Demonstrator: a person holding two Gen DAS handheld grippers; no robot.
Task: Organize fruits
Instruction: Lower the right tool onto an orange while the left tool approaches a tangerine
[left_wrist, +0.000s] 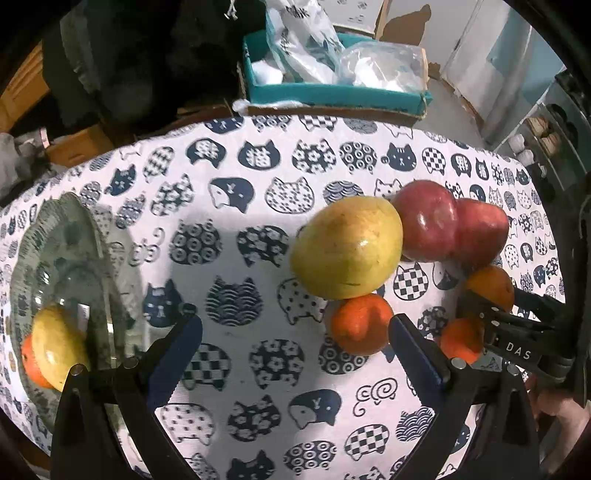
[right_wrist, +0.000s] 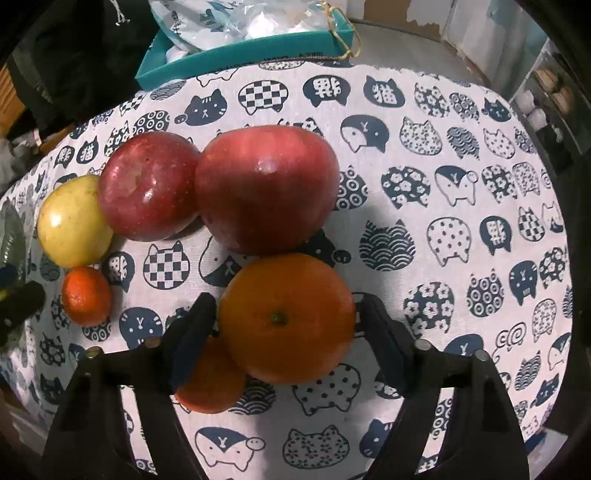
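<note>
Orange (right_wrist: 286, 317) glossy, round; green stem scar up

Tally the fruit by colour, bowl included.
Red apples: 2
Yellow fruits: 2
Oranges: 4
Total: 8

A matt woven cloth (right_wrist: 424, 236) printed with cats is lying under glossy red apples (right_wrist: 266, 188), a smooth shiny orange (right_wrist: 286, 317) and a ribbed clear glass bowl (left_wrist: 55, 236), while crinkly plastic bags (left_wrist: 306, 48) are gleaming.
</note>
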